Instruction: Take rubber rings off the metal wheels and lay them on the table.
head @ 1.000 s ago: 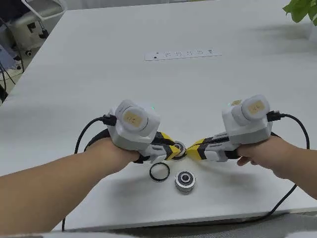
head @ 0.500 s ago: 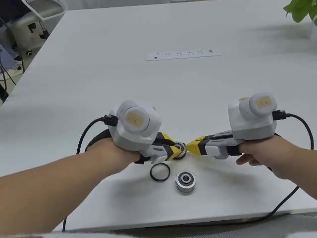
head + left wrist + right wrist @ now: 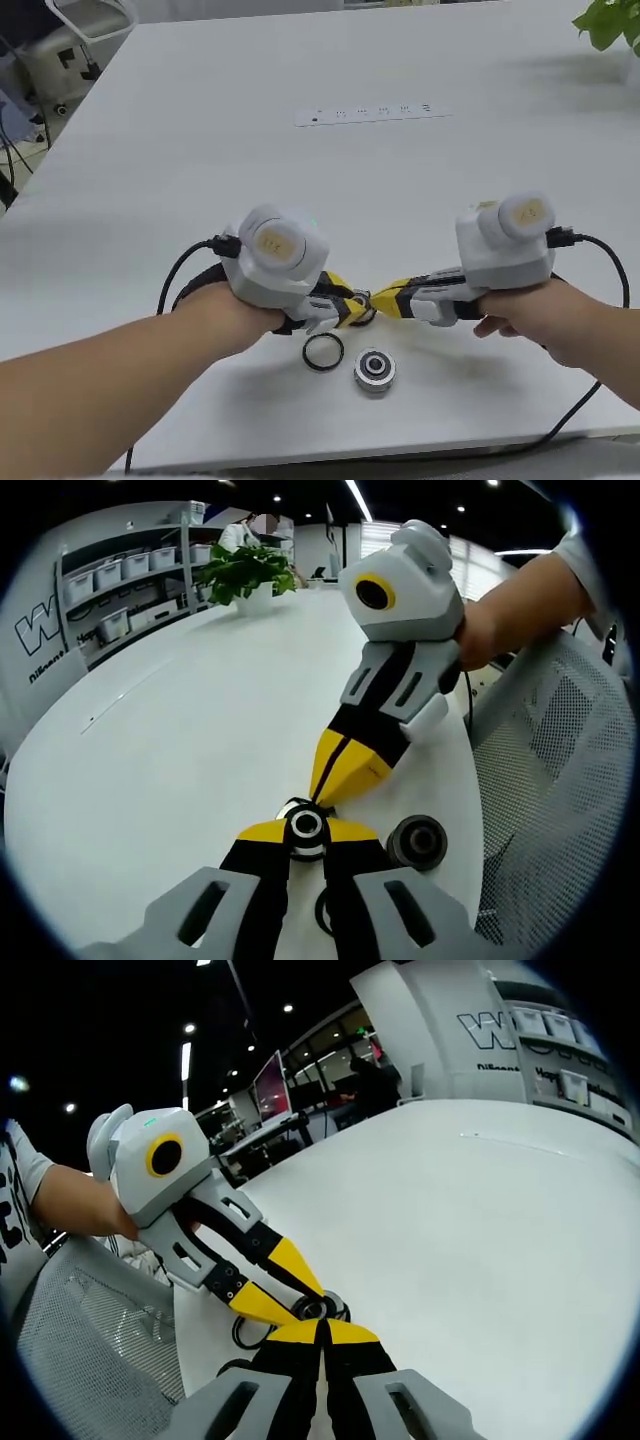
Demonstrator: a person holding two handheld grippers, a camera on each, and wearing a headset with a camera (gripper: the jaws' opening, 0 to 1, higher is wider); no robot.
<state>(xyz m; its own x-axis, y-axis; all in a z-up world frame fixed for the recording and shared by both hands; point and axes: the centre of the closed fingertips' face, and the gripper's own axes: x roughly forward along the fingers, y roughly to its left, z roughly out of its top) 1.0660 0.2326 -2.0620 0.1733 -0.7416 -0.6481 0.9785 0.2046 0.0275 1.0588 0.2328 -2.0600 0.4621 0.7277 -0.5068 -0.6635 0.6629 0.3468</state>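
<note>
Wheel (image 3: pixel 305 825) is up off the worktop (image 3: pixel 300 180) at its near edge, clamped across its rim by the left gripper (image 3: pixel 352 306), one yellow finger on each side. In the left gripper view its round face looks back down the fingers (image 3: pixel 262 833), so its axle seems to run roughly along the line joining the two grippers. The right gripper (image 3: pixel 322 1332) comes in nose to nose from the opposite side, fingers (image 3: pixel 290 1335) pressed together with only a seam between them. Their tips touch the far edge of the wheel's rim. Whether they have a bit of rubber nipped between them, I cannot tell. That contact is what the coming move turns on. The ring lies straight ahead of the right tips and flat across their line of approach, so peeling it should mean drawing it back toward the right hand while the left hand holds the metal. The wheel looks small, with a pale metal face, a dark hub and a dark outer band that I take for the ring in place. Just below the grippers a loose ring (image 3: pixel 305 353) lies flat on the worktop, with a second wheel (image 3: pixel 374 366) just beside it. That wheel shows a silver rim and looks already stripped.
</note>
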